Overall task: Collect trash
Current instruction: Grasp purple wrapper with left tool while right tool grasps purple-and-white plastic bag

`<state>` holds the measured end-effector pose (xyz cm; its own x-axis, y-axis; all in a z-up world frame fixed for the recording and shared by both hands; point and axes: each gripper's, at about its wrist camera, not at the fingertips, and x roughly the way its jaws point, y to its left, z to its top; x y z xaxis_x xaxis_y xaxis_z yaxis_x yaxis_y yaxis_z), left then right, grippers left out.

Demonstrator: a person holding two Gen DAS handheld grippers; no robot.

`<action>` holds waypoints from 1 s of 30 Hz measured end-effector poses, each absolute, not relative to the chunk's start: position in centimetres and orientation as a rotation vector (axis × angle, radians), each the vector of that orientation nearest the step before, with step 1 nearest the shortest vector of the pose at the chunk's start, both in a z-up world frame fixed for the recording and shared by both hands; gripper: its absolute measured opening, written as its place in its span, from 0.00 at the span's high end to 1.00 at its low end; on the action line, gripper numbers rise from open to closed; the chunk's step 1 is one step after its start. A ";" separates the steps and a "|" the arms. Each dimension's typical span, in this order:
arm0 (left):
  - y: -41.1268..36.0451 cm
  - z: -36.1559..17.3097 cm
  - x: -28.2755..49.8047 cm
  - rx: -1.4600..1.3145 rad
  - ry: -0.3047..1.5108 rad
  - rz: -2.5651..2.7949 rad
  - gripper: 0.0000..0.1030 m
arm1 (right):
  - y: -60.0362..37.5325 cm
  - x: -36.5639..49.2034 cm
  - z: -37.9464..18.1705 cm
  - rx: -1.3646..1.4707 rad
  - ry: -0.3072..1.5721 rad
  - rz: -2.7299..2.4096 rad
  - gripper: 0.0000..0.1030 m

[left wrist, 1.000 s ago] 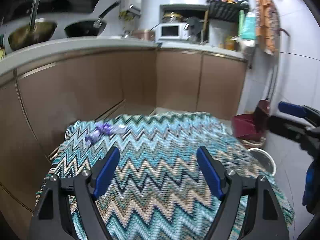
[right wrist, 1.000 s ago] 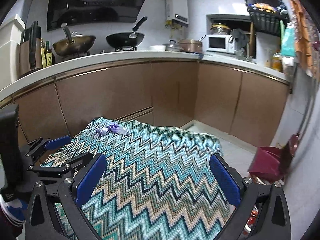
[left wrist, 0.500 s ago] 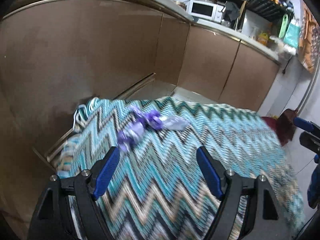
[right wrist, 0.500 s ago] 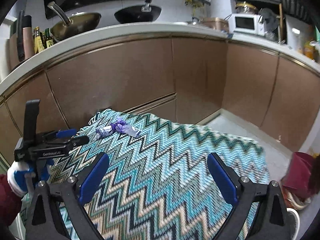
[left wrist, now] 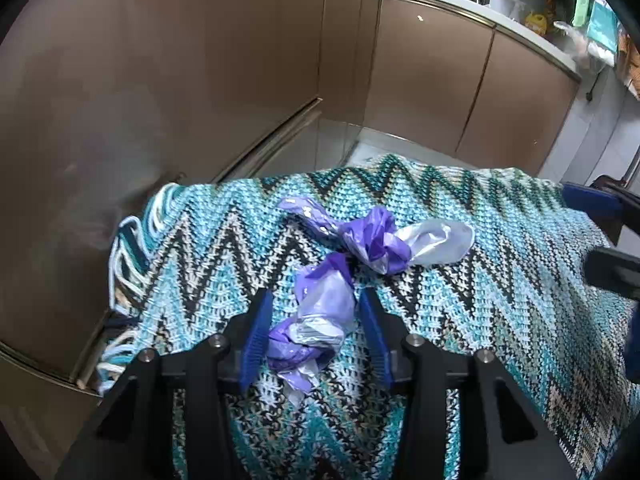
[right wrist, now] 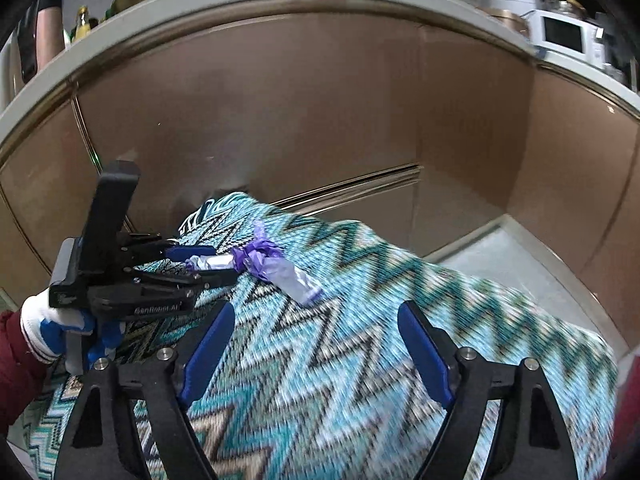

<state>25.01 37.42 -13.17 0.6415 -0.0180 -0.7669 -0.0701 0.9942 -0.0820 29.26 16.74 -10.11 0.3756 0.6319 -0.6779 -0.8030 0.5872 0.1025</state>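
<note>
My left gripper (left wrist: pixel 314 332) straddles the wrapper (left wrist: pixel 320 320) on the tabletop (left wrist: pixel 500 280).
Its jaws have been closing, pads not yet pressing; my right gripper (right wrist: pixel 316 356), lower centre, gapes empty, narrowing too.

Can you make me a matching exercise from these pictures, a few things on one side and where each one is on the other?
Things:
1. bag
2. left tool
3. right tool
4. microwave

Places:
A. on the counter
B. over bare blanket, nothing between its pads
C. lying on the blanket
D. around one end of the purple plastic

Pairs: 1-C, 2-D, 3-B, 4-A
</note>
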 end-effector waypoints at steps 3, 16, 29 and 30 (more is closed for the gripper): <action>37.9 -13.5 25.2 -0.131 0.859 0.018 0.61 | 19.1 30.1 -11.1 -0.289 0.745 0.977 0.29; 38.8 -13.6 24.1 -0.174 0.837 -0.012 0.72 | 23.1 31.1 -14.9 -0.388 0.804 1.038 0.80; 35.9 -11.1 21.8 -0.127 0.789 0.045 0.73 | 15.0 23.5 -10.9 -0.386 0.808 0.977 0.94; 35.3 -10.6 20.8 -0.122 0.778 0.045 0.73 | 13.9 22.6 -10.4 -0.382 0.803 0.968 0.94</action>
